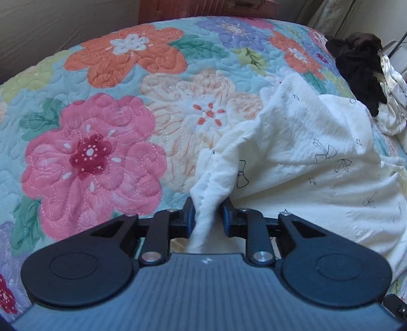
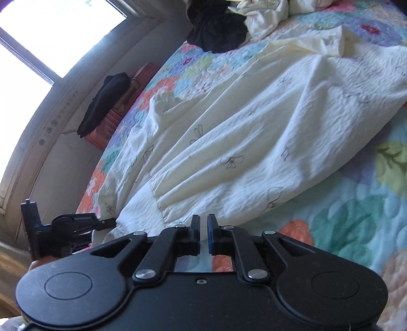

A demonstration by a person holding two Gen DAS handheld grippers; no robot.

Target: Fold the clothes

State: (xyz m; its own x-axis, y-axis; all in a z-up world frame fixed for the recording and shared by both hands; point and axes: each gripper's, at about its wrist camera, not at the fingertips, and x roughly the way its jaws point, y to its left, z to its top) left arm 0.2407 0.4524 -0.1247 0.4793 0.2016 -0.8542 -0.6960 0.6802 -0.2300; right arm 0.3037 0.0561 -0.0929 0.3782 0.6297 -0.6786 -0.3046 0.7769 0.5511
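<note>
A cream garment [image 2: 249,132] printed with small black bows lies spread and rumpled across the bed's floral quilt [image 1: 96,107]. The left gripper [image 1: 209,216] has its fingers clamped on a bunched edge of it. The right gripper [image 2: 203,235] sits just short of the cloth's near edge, fingers nearly together with nothing between them. A dark garment [image 1: 358,68] lies far off by crumpled pale cloth [image 2: 264,17].

Floral quilted bedspread [image 1: 101,152], bright window [image 2: 38,38], pale wall [image 2: 58,152], reddish suitcase [image 2: 119,109]
</note>
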